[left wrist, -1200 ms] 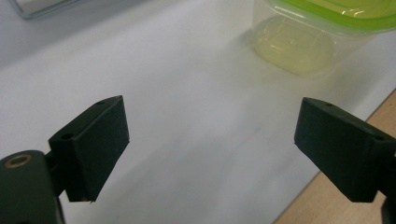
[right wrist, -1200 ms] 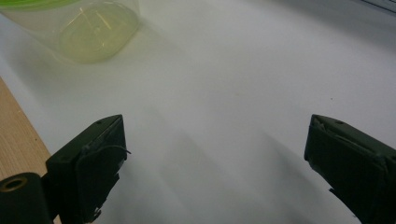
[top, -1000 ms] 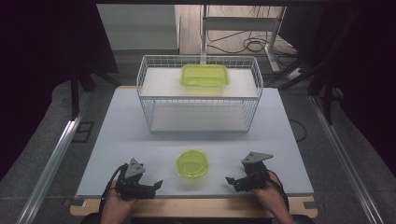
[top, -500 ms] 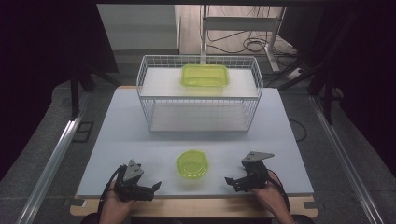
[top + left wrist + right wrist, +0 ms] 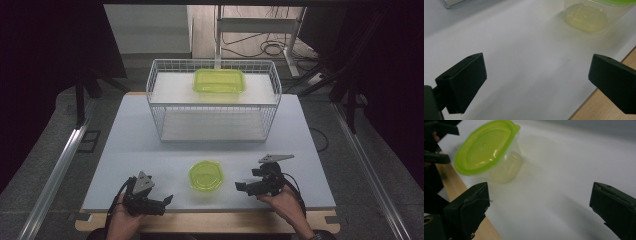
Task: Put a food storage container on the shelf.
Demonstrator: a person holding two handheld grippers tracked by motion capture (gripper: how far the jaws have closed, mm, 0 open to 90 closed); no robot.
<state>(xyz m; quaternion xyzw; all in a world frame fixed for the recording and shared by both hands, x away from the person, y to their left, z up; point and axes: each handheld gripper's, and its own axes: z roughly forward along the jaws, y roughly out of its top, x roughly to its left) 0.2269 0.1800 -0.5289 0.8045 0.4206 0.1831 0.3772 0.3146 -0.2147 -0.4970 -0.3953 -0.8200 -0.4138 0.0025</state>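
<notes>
A small clear tub with a lime-green lid [image 5: 205,175] stands near the table's front edge, between the two grippers; it also appears in the right gripper view [image 5: 489,151] and, as its clear base, in the left gripper view [image 5: 589,17]. My left gripper [image 5: 167,200] lies low at the front left, open, jaws wide with nothing between them [image 5: 536,82]. Held to the right of the tub, my right gripper [image 5: 241,187] is also open and empty [image 5: 539,205]. A larger rectangular green-lidded container [image 5: 219,80] rests on top of the white wire basket [image 5: 160,107].
The wire basket stands at the back middle of the white table [image 5: 130,145]. A wooden strip [image 5: 210,222] runs along the table's front edge. Dark floor, rails and cables surround the table.
The left gripper has shifted slightly toward the front edge. The right gripper and both containers stay where they were.
</notes>
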